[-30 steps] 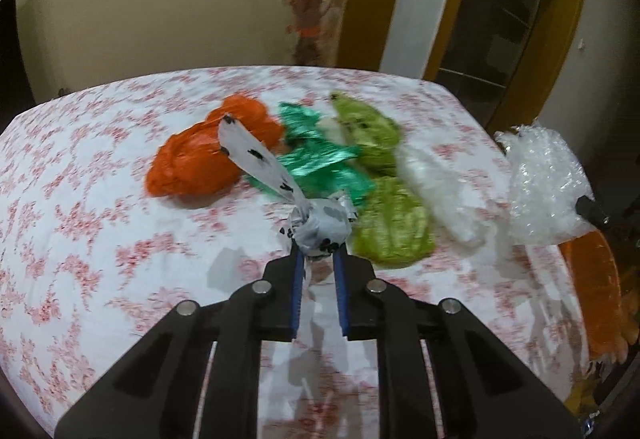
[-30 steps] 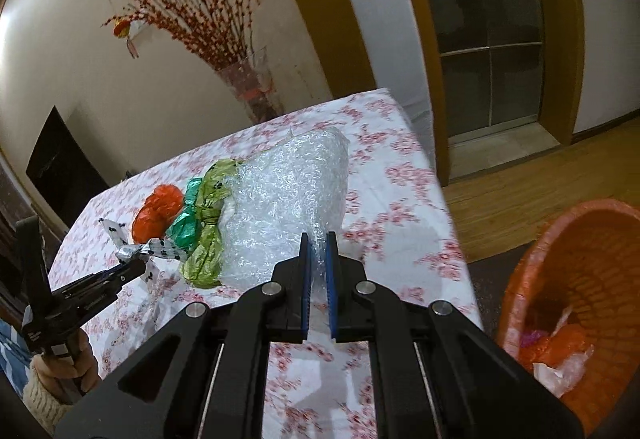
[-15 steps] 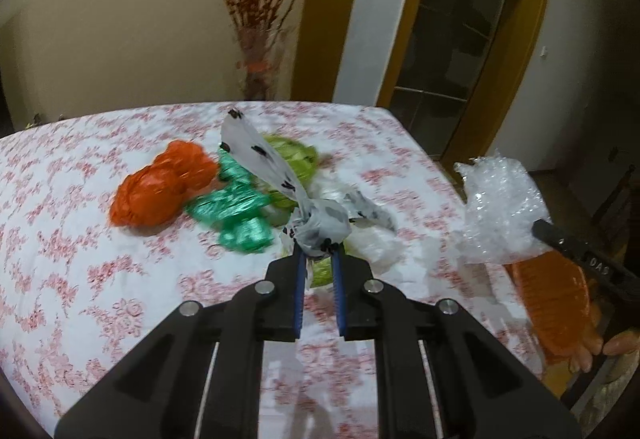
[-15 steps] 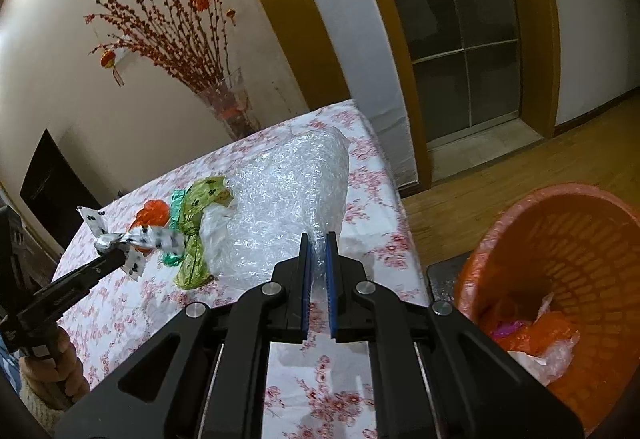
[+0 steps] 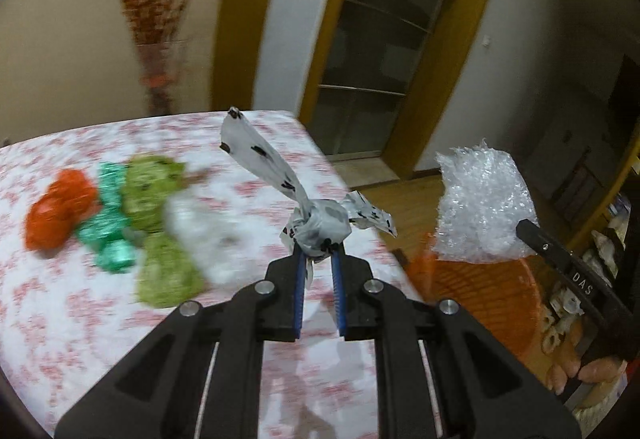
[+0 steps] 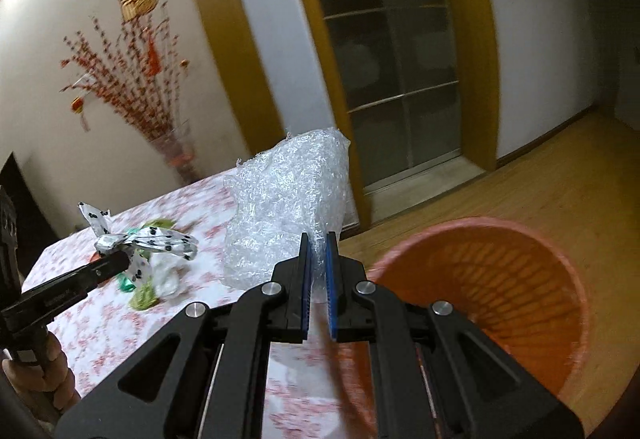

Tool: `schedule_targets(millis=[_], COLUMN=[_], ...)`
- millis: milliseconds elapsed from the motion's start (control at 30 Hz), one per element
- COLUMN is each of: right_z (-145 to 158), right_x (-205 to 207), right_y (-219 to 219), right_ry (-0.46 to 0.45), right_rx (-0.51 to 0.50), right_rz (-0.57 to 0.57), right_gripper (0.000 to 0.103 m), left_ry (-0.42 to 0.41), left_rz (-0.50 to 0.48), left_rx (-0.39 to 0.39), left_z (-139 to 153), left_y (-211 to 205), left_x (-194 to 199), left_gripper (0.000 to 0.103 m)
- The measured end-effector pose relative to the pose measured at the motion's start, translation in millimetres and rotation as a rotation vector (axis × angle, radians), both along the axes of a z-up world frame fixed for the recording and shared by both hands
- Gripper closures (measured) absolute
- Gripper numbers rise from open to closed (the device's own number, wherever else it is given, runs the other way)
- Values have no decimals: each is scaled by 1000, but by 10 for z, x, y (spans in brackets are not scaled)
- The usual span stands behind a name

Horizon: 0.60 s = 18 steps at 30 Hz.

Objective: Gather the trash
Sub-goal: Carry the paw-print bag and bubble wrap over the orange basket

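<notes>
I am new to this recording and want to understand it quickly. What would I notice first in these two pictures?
Each gripper holds trash in the air: the left gripper pinches a knotted spotted bag, and the right gripper pinches a big sheet of bubble wrap. Low on the right stands an orange basket, beside the table. More crumpled bags, orange and green, lie on the table's flowered cloth.

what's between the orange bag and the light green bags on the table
In the left wrist view, a crumpled teal-green bag lies between the orange bag and the light green bags.
</notes>
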State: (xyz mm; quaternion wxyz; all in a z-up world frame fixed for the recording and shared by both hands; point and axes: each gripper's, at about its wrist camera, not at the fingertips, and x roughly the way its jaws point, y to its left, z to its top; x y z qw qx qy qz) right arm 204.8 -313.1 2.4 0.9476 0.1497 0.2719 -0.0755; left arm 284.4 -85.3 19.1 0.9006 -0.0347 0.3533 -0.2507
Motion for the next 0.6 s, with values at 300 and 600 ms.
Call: schedule_targets(millis=[300, 600], right_z=[25, -62], right_x=[-364, -597], right_y=[-425, -707], right_ry=[-20, -2], right_rx=[-10, -3], right_rz=[-149, -242], right_gripper=[97, 97], left_ry=[8, 30], left_rz=[-157, -270], left_rx=[-15, -8], left_z=[-14, -115], left_y=[-834, -1406], left_x=[-139, -348], left_gripper=[90, 89])
